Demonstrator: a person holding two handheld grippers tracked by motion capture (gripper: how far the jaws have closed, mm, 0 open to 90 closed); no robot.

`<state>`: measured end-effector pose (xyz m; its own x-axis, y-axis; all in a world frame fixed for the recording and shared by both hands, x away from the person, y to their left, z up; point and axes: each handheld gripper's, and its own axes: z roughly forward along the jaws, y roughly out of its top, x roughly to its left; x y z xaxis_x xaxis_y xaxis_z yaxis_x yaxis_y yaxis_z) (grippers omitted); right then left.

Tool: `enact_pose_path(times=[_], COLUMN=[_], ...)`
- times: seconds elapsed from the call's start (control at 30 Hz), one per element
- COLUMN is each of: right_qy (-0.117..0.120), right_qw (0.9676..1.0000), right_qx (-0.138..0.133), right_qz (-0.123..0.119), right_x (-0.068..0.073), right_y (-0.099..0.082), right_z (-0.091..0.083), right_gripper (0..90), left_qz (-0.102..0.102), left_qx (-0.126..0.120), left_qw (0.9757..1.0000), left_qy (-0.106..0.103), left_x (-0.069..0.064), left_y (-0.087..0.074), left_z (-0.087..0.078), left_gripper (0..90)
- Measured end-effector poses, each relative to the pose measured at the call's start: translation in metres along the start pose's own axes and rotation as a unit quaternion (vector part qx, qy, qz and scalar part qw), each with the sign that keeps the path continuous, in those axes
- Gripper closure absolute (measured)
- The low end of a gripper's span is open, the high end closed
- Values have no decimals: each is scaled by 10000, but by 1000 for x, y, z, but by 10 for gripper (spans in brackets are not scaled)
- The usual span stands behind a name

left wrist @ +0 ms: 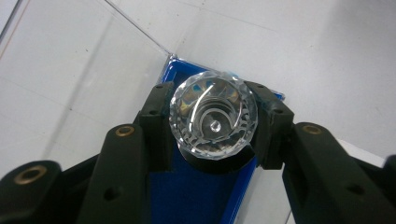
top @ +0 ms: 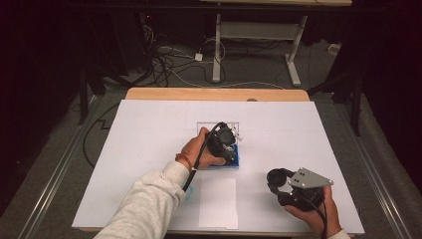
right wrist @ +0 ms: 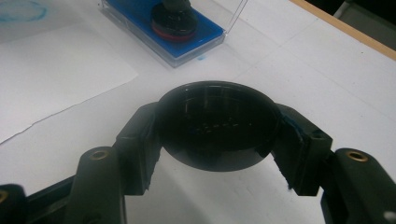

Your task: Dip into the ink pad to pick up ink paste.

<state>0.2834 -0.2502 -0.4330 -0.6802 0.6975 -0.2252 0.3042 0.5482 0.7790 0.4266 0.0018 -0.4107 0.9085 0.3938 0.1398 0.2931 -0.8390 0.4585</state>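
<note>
while the left gripper (left wrist: pixel 212 140) is clamped on the stamp's crystal knob (left wrist: pixel 213 115) with the stamp pressed into the blue ink pad (right wrist: pixel 140 11), the right gripper (right wrist: pixel 217 154) pinches the black cap (right wrist: pixel 215 123), so inking's on and stamping the paper (top: pixel 218 201) looks still left.

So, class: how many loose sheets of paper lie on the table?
1. The paper sheet lies flat near the table's front edge, between the two hands, just in front of the blue ink pad.

High view looks forward and down over the whole white table (top: pixel 149 129). Each gripper view looks closely along its own jaws; both also frame the blue ink pad (left wrist: pixel 187 196), upper left in the right's.
</note>
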Motion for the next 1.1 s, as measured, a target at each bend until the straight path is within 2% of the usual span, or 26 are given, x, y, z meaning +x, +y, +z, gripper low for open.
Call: enact_pose_path(times=[0.17, 0.3, 0.47, 0.63, 0.93, 1.1], right_qy=[37, 42, 59, 66, 53, 35], right_qw=[10000, 10000, 10000, 10000, 10000, 10000], right_qx=[13, 14, 21, 26, 24, 30], right_qz=[6, 27, -6, -6, -22, -14], right_x=[1, 1, 2, 2, 3, 4], right_y=[0, 0, 0, -1, 0, 0], right_z=[1, 1, 2, 2, 2, 3], right_gripper=[386, 386, 386, 386, 386, 386], left_qz=[25, 87, 102, 50, -80, -48], left_qx=[-115, -64, -23, -79, -214, -170], left_qw=[9999, 9999, 9999, 9999, 9996, 9998], left_qy=[51, 113, 87, 101, 176, 136], left_x=[0, -2, 2, 4, -1, 1], left_y=[-4, -3, -4, -5, -8, -8], left_z=[1, 1, 0, 1, 3, 3], left_gripper=[549, 550, 550, 551, 549, 550])
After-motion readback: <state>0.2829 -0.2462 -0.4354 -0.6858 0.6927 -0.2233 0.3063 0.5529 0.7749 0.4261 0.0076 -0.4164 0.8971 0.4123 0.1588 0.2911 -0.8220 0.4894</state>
